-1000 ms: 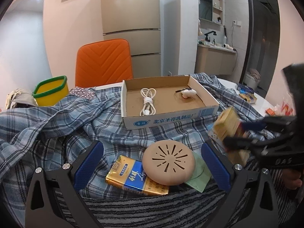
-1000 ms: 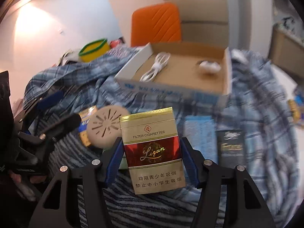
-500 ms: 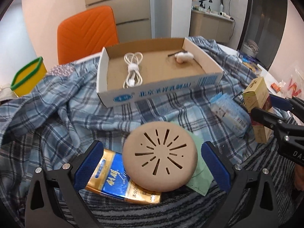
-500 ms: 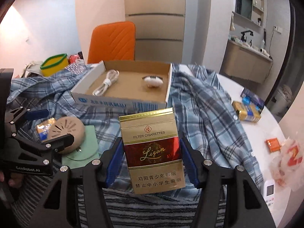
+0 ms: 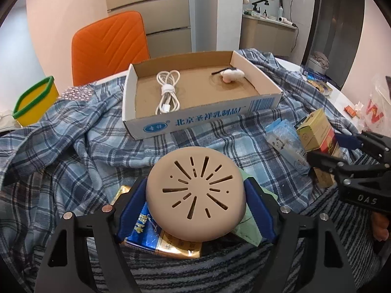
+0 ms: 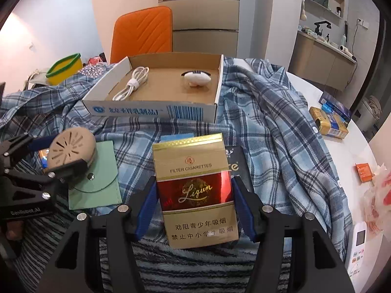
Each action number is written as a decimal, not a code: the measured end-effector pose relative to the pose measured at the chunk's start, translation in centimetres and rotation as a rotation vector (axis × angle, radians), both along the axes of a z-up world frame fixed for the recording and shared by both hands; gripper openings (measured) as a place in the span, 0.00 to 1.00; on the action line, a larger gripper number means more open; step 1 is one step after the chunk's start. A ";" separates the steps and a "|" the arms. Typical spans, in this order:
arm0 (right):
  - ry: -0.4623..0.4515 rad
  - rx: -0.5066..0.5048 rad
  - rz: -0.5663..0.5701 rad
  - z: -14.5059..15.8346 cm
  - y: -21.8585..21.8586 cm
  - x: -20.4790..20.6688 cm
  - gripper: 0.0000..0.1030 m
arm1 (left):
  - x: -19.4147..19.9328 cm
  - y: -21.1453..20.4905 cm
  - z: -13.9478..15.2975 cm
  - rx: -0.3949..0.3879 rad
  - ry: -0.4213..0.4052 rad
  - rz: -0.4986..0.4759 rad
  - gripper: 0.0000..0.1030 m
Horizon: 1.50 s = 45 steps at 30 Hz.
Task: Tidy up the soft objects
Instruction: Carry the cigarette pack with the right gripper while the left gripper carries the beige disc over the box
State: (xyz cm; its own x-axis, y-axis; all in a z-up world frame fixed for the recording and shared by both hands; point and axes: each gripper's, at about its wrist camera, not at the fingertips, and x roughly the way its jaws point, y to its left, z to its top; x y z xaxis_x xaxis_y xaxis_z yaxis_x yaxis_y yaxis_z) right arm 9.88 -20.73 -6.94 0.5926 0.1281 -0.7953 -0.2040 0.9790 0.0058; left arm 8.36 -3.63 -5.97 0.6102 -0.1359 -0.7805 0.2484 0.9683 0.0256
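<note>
A blue checked shirt [image 5: 80, 146] is spread over the surface. A cardboard box [image 5: 265, 101] is set on it, with a white cable [image 5: 167, 92] inside. The round tan pad [image 5: 195, 194] is between the blue fingers of the left hand-held gripper [image 5: 195, 210], which are closing on it. A gold cigarette pack [image 6: 196, 193] is held tight in the right hand-held gripper [image 6: 194, 210].

The beige slotted disc [image 5: 195, 195] is showing dark radiating cuts; under it a blue-and-gold packet [image 5: 156, 234] is glinting. The cigarette pack [image 6: 196, 190] is flashing gold with a red band. Blue-and-white plaid cloth [image 5: 97, 146] is spreading behind, an orange chair [image 5: 110, 46] glowing beyond.
</note>
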 end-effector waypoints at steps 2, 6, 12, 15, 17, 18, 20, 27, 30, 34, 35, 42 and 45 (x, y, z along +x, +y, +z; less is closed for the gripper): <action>0.001 0.000 0.000 -0.1 0.0 -0.1 0.61 | -0.4 0.0 0.6 -0.001 -0.023 0.001 0.75; -0.001 -0.006 0.001 -0.1 -0.1 -0.4 0.61 | -1.2 0.0 1.8 -0.002 -0.063 0.000 0.75; -0.038 -0.001 -0.001 0.9 -0.3 -1.4 0.59 | -2.1 -0.1 3.8 -0.024 -0.113 0.006 0.75; -0.056 -0.001 -0.003 1.6 -0.5 -1.9 0.59 | -2.8 -0.1 5.0 -0.045 -0.145 0.003 0.75; -0.070 -0.003 -0.005 2.1 -0.6 -2.2 0.59 | -3.2 -0.3 5.7 -0.038 -0.171 0.005 0.75; -0.076 -0.002 -0.008 2.3 -0.6 -2.3 0.59 | -3.3 -0.4 6.1 -0.028 -0.184 0.008 0.75; -0.095 0.005 -0.014 3.0 -0.7 -2.5 0.59 | -3.5 -0.5 6.6 -0.019 -0.201 0.012 0.75; -0.195 0.025 -0.016 6.5 -0.4 -2.8 0.59 | -3.3 -0.4 8.8 -0.063 -0.262 0.036 0.75; -0.261 0.035 -0.017 8.6 0.1 -2.8 0.59 | -3.3 0.0 10.1 -0.111 -0.319 0.058 0.75; -0.377 0.029 -0.035 11.3 1.0 -3.3 0.59 | -3.2 0.9 11.7 -0.155 -0.409 0.095 0.75; -0.403 0.036 -0.035 12.0 1.2 -3.3 0.59 | -3.2 1.1 12.2 -0.166 -0.431 0.102 0.75; -0.515 0.036 -0.048 15.5 2.5 -1.3 0.59 | -1.5 1.9 15.5 -0.164 -0.548 0.142 0.75; -0.544 0.041 -0.050 17.1 3.0 -0.1 0.59 | -0.3 2.1 16.8 -0.156 -0.572 0.157 0.75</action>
